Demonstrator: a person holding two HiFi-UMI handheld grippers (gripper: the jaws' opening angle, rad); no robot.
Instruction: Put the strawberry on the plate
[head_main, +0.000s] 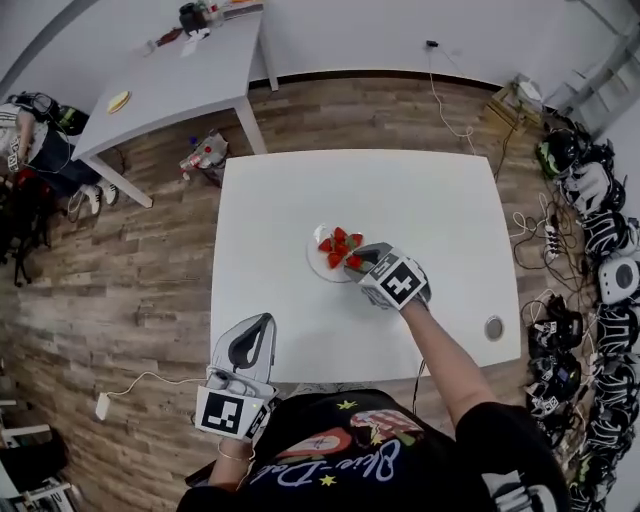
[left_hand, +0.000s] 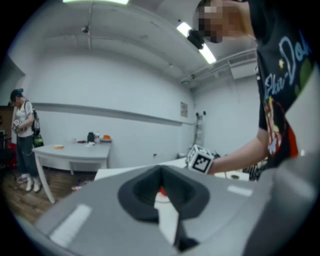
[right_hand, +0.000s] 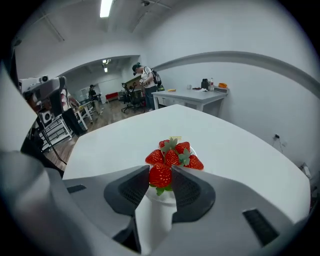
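Observation:
A small white plate (head_main: 314, 263) sits mid-table on the white table (head_main: 420, 210) with several red strawberries (head_main: 338, 241) heaped on it. My right gripper (head_main: 357, 263) is at the plate's near right edge, shut on one strawberry (right_hand: 160, 176). In the right gripper view that berry sits between the dark pads (right_hand: 131, 189), just above the plate (right_hand: 162, 196), with the other strawberries (right_hand: 176, 154) right behind it. My left gripper (head_main: 262, 322) rests at the table's front edge, well short of the plate. Its jaws meet at the tips with nothing between them (left_hand: 161, 173).
A small grey round disc (head_main: 494, 327) lies near the table's right edge. A second white table (head_main: 180, 85) stands at the back left, with a person (head_main: 30, 140) beside it. Helmets and cables (head_main: 600, 250) line the floor on the right.

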